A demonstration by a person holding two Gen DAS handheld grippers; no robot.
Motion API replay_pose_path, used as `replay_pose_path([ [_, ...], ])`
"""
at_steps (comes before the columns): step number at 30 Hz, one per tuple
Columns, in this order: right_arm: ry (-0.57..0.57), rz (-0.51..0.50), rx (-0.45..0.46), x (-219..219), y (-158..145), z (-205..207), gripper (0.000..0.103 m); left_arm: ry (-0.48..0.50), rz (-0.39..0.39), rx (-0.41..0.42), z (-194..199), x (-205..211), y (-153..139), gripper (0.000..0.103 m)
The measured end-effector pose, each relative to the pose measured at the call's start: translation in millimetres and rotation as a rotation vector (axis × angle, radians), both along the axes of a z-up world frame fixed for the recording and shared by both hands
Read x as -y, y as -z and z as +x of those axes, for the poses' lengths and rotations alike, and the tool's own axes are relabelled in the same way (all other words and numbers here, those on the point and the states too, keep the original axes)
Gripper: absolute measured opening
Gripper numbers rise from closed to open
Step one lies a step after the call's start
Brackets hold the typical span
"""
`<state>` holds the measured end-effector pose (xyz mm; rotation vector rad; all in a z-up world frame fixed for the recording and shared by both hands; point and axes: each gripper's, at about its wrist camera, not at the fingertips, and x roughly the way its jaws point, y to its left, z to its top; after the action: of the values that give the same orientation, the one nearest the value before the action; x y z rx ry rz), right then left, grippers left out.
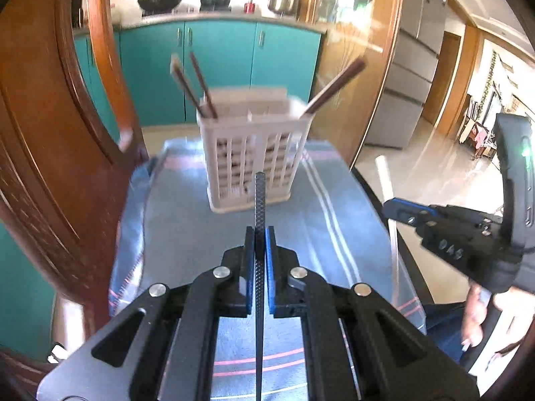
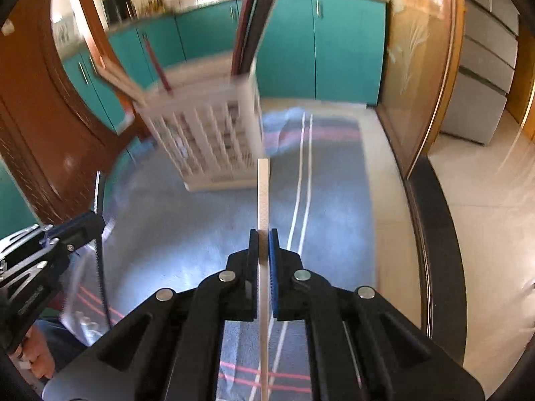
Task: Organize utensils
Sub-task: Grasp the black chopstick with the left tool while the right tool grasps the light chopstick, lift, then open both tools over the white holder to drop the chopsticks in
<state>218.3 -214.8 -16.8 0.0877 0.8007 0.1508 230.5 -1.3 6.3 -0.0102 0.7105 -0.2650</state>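
Note:
A white slatted utensil holder [image 1: 254,153] stands on the striped cloth at the table's far end, with brown chopsticks [image 1: 195,83] leaning out of it. It also shows in the right wrist view [image 2: 214,133], blurred. My left gripper [image 1: 260,234] is shut on a dark textured chopstick [image 1: 259,200] that points at the holder from short of it. My right gripper [image 2: 264,237] is shut on a white chopstick [image 2: 263,193], also pointing toward the holder. The right gripper also appears in the left wrist view [image 1: 401,212], at the right; the left gripper appears in the right wrist view [image 2: 83,230], at the left.
A blue-grey striped cloth [image 1: 334,227] covers the glass table [image 2: 431,234]. A wooden chair back [image 1: 50,133] stands close on the left. Teal kitchen cabinets [image 1: 220,67] and a counter with pots lie behind. Tiled floor lies to the right.

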Motion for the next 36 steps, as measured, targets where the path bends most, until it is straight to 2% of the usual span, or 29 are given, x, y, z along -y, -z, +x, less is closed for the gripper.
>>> replay_pose_path([
  [6, -0.011, 0.099, 0.144, 12, -61, -11, 0.007, 0.04, -0.022, 0.095, -10, 6, -54, 0.007],
  [10, -0.014, 0.149, 0.236, 23, -103, 2, 0.007, 0.039, -0.043, 0.172, 9, -1, -109, 0.007],
  [14, -0.004, 0.18, 0.333, 28, -146, 28, 0.007, -0.016, -0.021, 0.284, 36, -5, -168, 0.007],
  [15, 0.0, 0.201, 0.351, 29, -156, 38, 0.007, -0.023, -0.039, 0.307, 44, -7, -183, 0.007],
  [19, 0.017, 0.233, 0.402, 29, -174, 63, 0.007, -0.081, -0.057, 0.353, 70, -8, -208, 0.007],
  [21, 0.016, 0.22, 0.398, 23, -170, 75, 0.007, -0.118, -0.029, 0.366, 78, -5, -204, 0.007],
  [23, 0.018, 0.195, 0.395, 16, -161, 80, 0.007, -0.138, -0.012, 0.364, 95, -1, -185, 0.007],
  [27, 0.015, 0.138, 0.363, 2, -129, 95, 0.006, -0.181, 0.025, 0.306, 122, 1, -135, 0.007],
  [30, 0.01, 0.115, 0.328, -1, -106, 103, 0.007, -0.191, 0.013, 0.285, 125, -1, -113, 0.007],
  [33, 0.006, 0.093, 0.311, -1, -90, 100, 0.007, -0.191, 0.018, 0.273, 123, 2, -104, 0.007],
  [34, 0.01, 0.089, 0.303, 0, -86, 98, 0.009, -0.188, 0.021, 0.273, 120, 3, -102, 0.007],
  [36, 0.017, 0.097, 0.3, 4, -84, 92, 0.02, -0.184, 0.026, 0.285, 110, 3, -103, 0.01],
])
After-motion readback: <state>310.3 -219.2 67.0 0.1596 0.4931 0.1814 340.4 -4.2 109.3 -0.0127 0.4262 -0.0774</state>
